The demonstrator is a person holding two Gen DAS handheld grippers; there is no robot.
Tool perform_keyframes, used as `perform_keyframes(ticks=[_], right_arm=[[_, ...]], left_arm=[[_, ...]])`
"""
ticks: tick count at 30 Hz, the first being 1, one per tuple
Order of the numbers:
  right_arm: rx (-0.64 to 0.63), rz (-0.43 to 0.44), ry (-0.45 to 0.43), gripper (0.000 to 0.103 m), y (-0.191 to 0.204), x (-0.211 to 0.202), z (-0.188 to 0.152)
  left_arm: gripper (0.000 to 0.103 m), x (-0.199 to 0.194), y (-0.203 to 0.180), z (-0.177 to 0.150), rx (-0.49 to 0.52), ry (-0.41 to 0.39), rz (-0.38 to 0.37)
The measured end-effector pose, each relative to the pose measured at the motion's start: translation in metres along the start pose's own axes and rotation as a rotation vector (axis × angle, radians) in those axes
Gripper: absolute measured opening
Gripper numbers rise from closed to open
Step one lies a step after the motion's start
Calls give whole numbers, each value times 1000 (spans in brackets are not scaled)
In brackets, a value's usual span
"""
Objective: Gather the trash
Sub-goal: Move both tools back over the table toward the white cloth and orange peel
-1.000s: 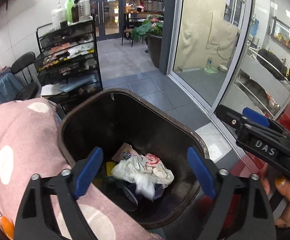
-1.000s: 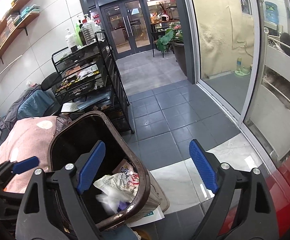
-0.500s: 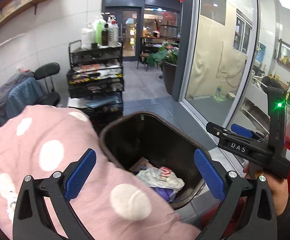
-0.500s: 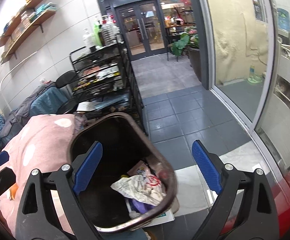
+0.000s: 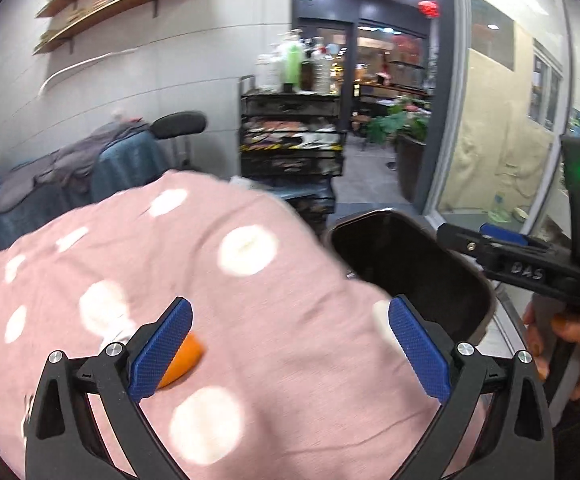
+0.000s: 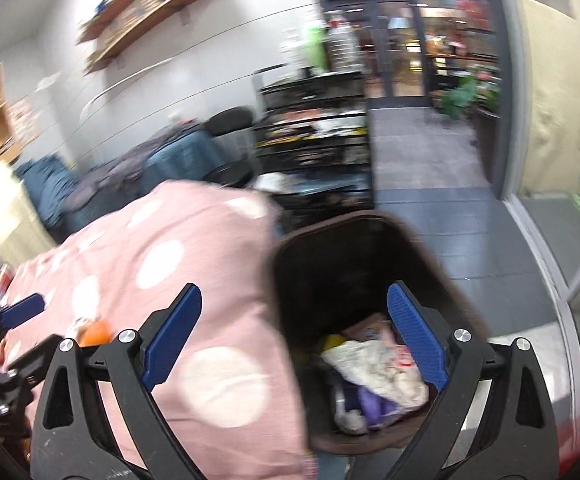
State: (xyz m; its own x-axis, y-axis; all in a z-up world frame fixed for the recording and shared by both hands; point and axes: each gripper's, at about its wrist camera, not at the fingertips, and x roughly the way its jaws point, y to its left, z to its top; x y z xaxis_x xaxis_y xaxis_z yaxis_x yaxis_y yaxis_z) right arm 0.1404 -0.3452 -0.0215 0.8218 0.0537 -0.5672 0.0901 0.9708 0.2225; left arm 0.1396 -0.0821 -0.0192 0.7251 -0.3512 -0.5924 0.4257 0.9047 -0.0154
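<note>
Pink cloth with white dots (image 5: 250, 320) covers the desk, wrinkled. Small orange object (image 5: 184, 354) lies on the cloth; something pale sits just beside it, too blurred to identify. Grey tiled floor (image 6: 461, 208) carries the dark brown trash bin (image 6: 369, 224), standing right against the desk edge. Black wire rack (image 5: 290, 152) stands on the floor behind.

Pink white-dotted cloth (image 5: 218, 304), dark brown bin (image 6: 373, 248), blue gripper pads (image 5: 417, 352).

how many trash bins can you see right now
1. A dark brown bin stands on the tiled floor right of the pink dotted cloth, crumpled trash inside. Others may be hidden behind the cloth.
</note>
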Motion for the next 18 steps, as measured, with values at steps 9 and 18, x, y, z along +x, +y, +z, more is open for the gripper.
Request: perform_keyframes(ticks=[9,18], right_arm=[[-160,172,102,93,94,30,-10],[-344,260,244,93,172,73,-23]], left_arm=[[98,-13,94,-40,-176,73,158],[85,-1,145,-53,-276,148,128]])
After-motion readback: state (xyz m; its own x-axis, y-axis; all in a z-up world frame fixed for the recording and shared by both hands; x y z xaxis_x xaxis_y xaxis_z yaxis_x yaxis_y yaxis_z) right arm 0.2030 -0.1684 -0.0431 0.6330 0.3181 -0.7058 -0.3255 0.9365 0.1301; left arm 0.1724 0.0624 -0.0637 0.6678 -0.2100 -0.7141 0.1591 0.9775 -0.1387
